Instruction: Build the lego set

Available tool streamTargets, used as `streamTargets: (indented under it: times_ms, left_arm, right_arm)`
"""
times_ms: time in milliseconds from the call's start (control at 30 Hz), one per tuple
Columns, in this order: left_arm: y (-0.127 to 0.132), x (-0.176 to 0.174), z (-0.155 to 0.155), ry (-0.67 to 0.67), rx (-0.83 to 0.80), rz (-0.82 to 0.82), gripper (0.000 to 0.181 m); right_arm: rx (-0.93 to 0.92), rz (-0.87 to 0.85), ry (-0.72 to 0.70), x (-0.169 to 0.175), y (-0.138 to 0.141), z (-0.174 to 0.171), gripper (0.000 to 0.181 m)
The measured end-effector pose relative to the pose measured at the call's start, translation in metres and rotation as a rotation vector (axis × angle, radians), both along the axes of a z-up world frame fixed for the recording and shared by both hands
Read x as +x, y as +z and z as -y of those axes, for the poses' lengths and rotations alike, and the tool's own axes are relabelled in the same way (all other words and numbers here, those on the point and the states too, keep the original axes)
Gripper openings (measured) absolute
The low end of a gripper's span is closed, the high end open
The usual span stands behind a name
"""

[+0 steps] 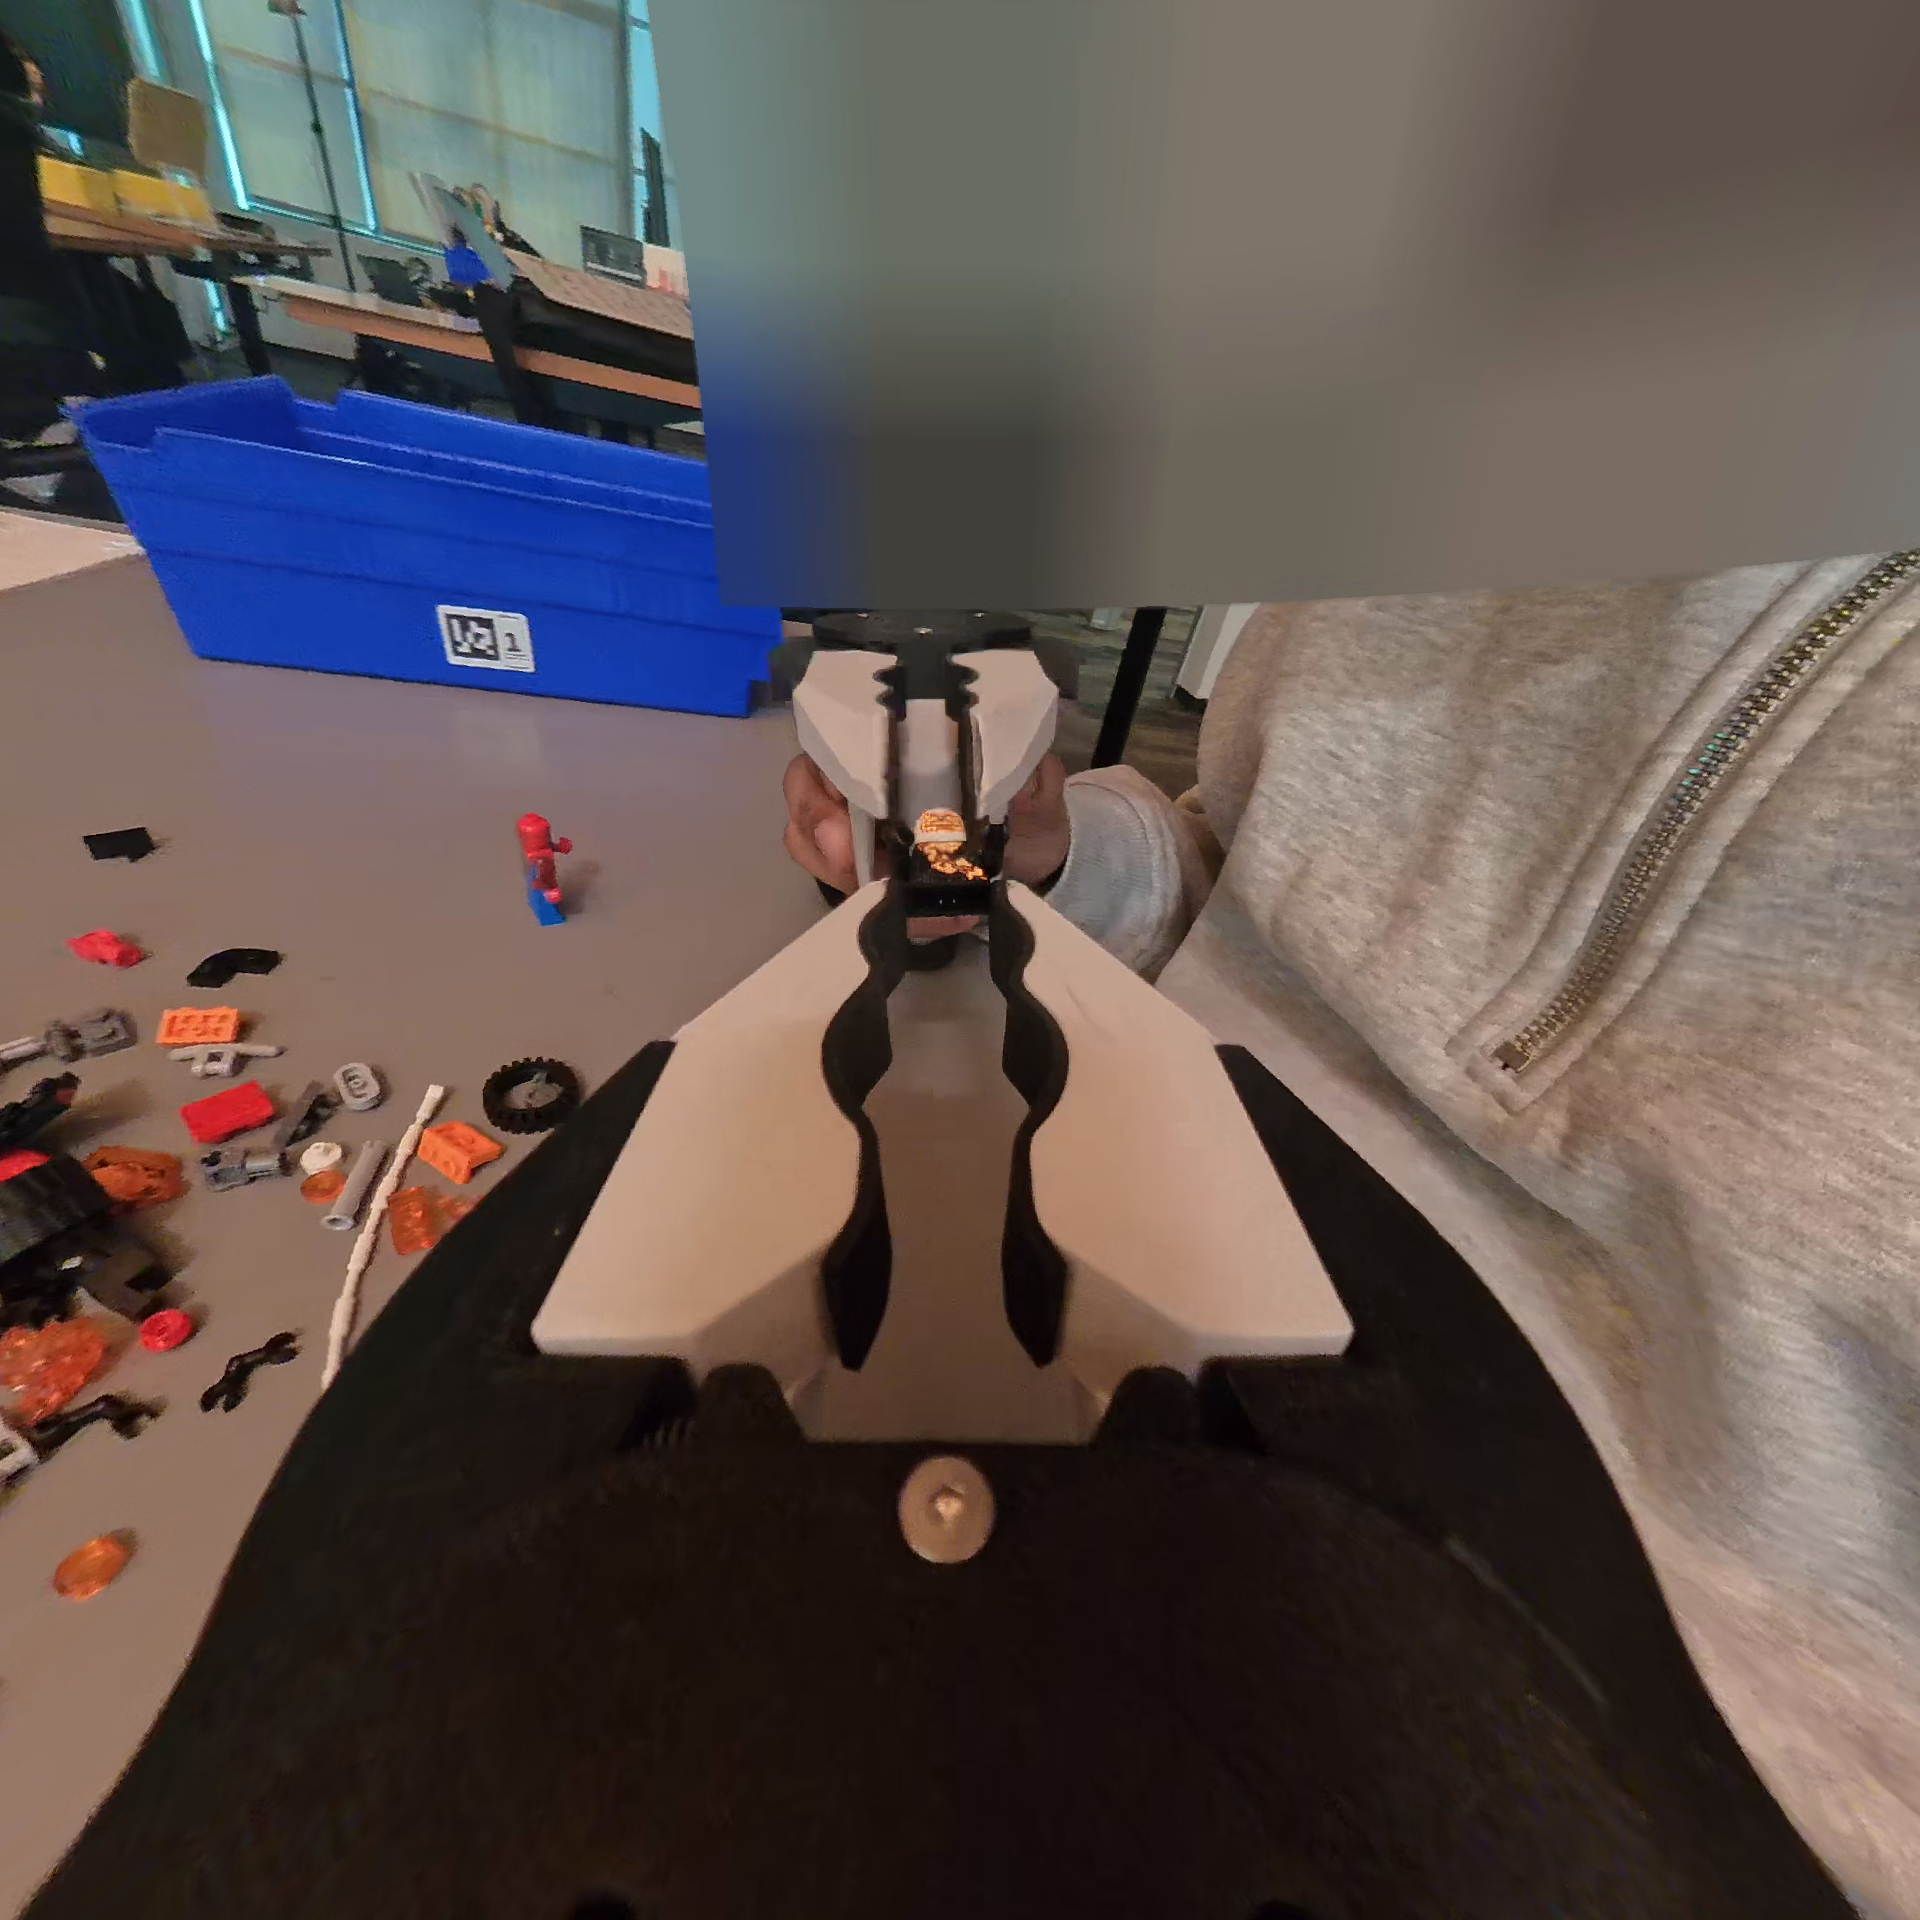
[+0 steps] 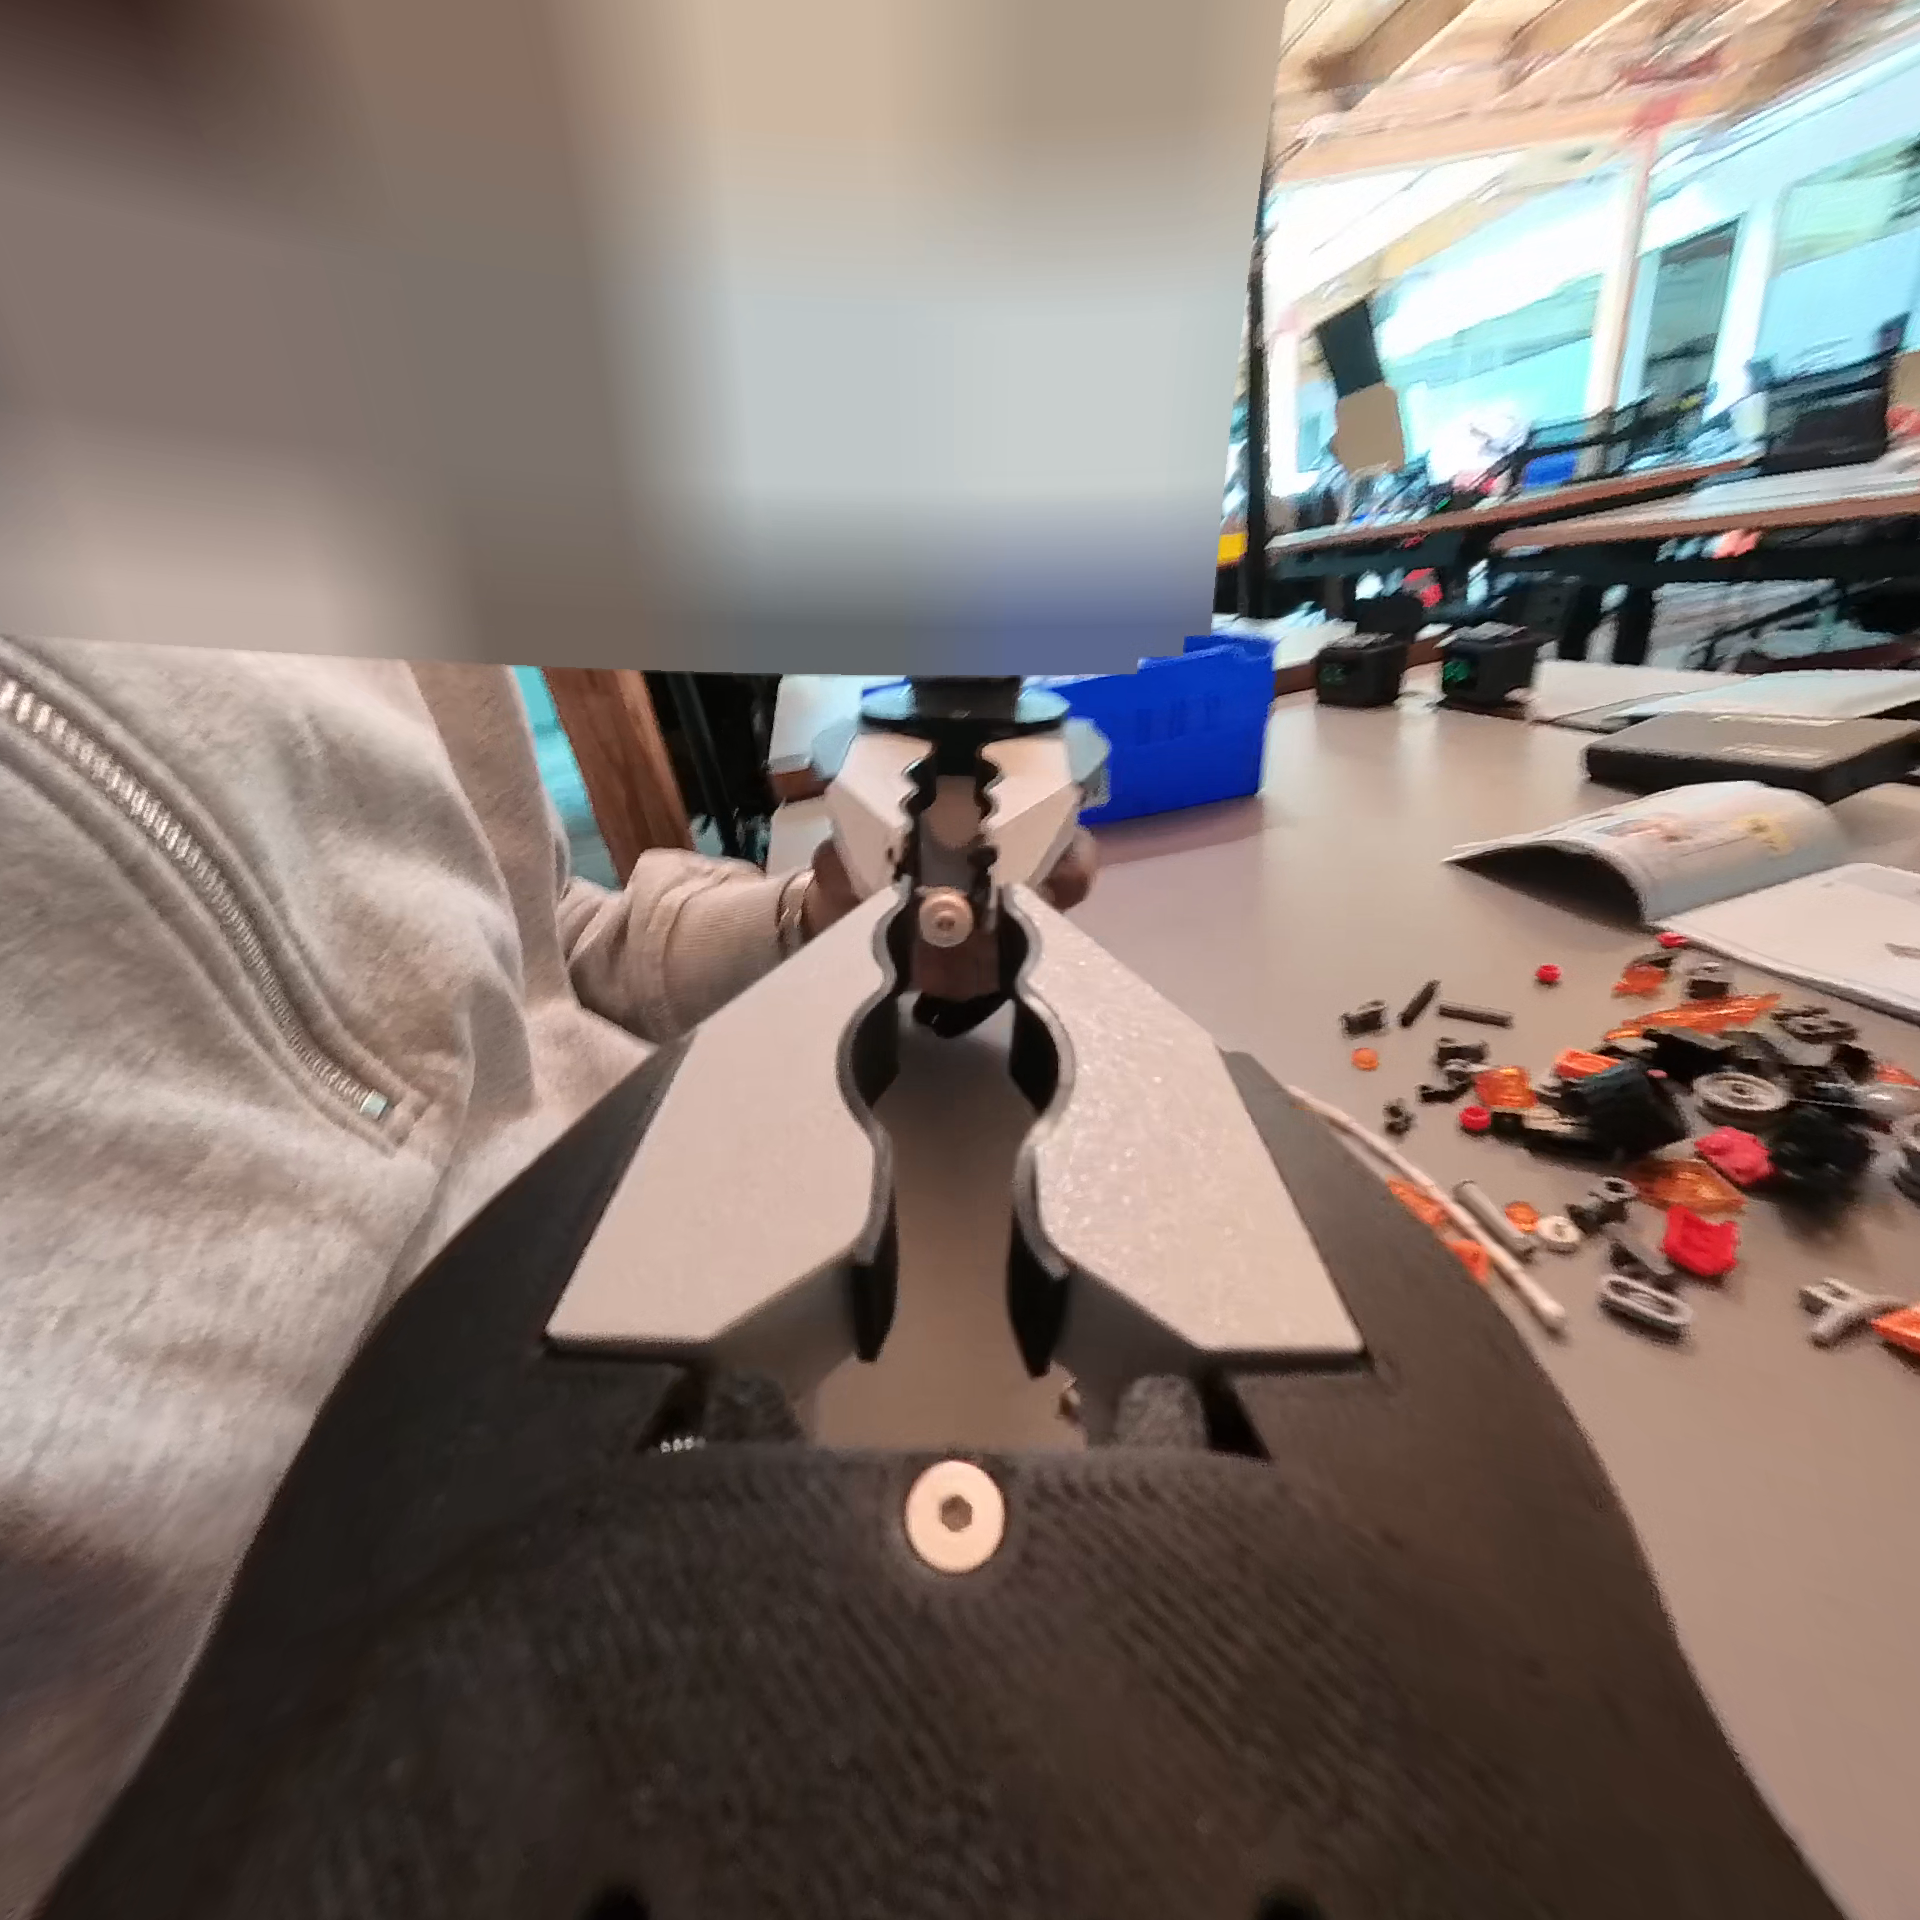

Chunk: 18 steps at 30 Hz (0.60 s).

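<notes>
A small black minifigure (image 1: 940, 868) with orange flame print and a white head is held in the air between my two grippers, which face each other tip to tip. My left gripper (image 1: 942, 902) is shut on its black lower part. My right gripper (image 2: 951, 925) is shut on its upper part; the white head (image 2: 943, 920) shows between its fingertips. Each gripper also shows farther off in the other's view: the right gripper (image 1: 932, 821) and the left gripper (image 2: 951, 831), each held by a hand.
Loose black, red and orange lego parts (image 1: 229, 1112) lie on the grey table (image 1: 416, 831), also seen in the right wrist view (image 2: 1714, 1101). A red minifigure (image 1: 542, 868) stands alone. A blue bin (image 1: 416, 540) is behind. An instruction booklet (image 2: 1662, 842) lies at the right. A grey hoodie (image 1: 1558, 1039) is close.
</notes>
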State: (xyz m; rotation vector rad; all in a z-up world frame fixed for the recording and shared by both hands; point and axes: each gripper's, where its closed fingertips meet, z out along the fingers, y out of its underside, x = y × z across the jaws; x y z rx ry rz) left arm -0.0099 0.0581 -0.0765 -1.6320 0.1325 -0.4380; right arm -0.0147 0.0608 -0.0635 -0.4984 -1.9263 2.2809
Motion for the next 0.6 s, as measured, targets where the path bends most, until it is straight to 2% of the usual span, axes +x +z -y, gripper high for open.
streamTargets:
  times_ms: [233,600]
  left_arm:
    - [-0.008,-0.018,-0.004,0.125,-0.039,-0.046,0.012]
    - [-0.008,-0.02,-0.004,0.142,-0.04,-0.06,0.012]
  right_arm:
    - [-0.095,0.039,-0.032,-0.012,0.007,-0.013,0.018]
    - [-0.094,0.05,-0.05,-0.014,0.007,-0.014,0.019]
